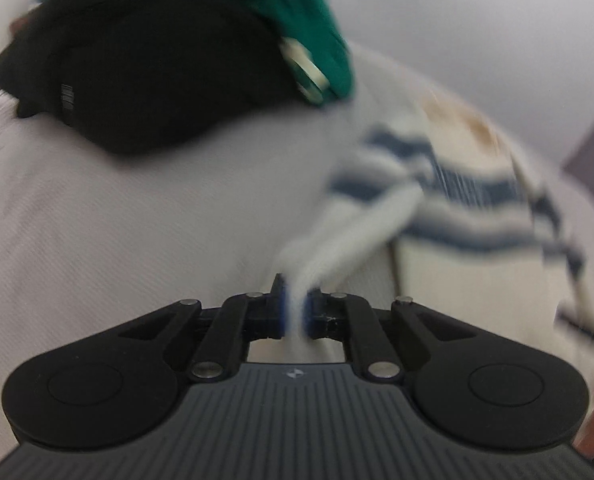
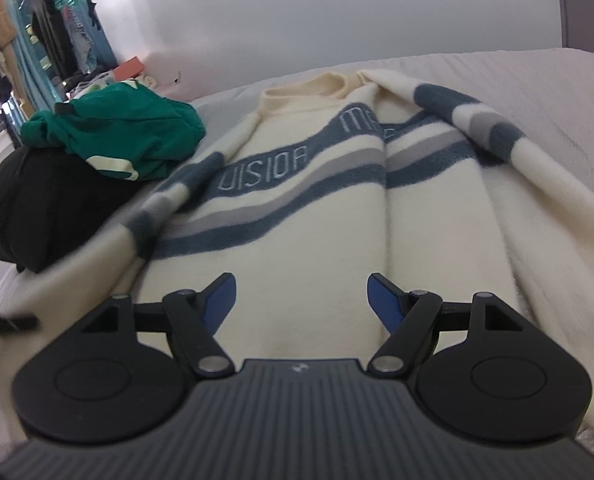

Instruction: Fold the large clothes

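One cream sweater (image 2: 317,216) with blue stripes, spread on the bed (image 2: 557,92). Left gripper (image 1: 295,312): jaws pinching a sleeve (image 1: 337,248) of it. Right gripper (image 2: 302,300): jaws spread above its hem, gripping nothing. Green garment (image 2: 129,132) and black garment (image 2: 45,204) piled at ten o'clock.

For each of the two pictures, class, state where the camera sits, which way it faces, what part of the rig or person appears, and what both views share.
Left wrist: rides on the left hand-held gripper, looking down across the bed; the jaws pinch a sleeve of the striped sweater.
Right wrist: rides on the right hand-held gripper, facing up the sweater's front towards the wall; the jaws are open over it.
Shared: the sweater, the black garment and the green garment.
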{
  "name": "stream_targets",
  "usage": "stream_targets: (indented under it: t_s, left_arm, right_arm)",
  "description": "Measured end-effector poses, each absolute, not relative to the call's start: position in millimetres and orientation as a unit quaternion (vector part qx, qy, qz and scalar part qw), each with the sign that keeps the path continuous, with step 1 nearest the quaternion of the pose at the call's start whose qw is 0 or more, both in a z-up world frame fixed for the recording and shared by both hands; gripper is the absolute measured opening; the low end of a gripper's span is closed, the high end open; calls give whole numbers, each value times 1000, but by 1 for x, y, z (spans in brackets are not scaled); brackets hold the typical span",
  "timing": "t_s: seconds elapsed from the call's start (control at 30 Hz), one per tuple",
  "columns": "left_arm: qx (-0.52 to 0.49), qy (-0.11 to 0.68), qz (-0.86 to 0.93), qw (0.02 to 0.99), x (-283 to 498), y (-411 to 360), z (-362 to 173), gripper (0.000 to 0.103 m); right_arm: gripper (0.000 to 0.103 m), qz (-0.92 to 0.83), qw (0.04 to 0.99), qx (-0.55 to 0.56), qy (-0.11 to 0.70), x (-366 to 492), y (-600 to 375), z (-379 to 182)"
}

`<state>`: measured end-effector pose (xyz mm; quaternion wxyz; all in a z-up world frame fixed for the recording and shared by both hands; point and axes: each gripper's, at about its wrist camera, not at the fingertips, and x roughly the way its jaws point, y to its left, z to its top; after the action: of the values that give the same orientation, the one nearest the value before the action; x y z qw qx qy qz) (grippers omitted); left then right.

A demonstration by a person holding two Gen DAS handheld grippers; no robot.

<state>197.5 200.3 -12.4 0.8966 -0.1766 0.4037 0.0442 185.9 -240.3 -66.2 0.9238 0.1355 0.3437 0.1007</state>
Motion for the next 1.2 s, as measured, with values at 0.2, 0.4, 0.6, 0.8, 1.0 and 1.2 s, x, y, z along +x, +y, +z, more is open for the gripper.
stream_targets:
  t_s: [0.2,0.4,0.6,0.8,1.0,1.2]
  left_arm:
    - [-270,405,101,867,258,315,-17,10]
    - [-295,431,144,841,302,380,-68,11]
    - [-277,453,127,838,325,388,-83,13]
    - [-239,462,135,844,316,375,-62,66]
    - [-196,438,141,866,279,354,-22,79]
    - [-144,391,132,899,245,295,14,80]
  right_arm:
    - [74,92,925,123,347,208,-234,-75]
    - [74,77,930,120,339,242,-231,-86]
    - [75,71,934,128,327,271,-222,-94]
    - [76,56,944,112,305,291,-212,-101]
    - [75,43,947,120,294,301,-213,-104]
    - [74,47,948,128,289,290,-218,-100]
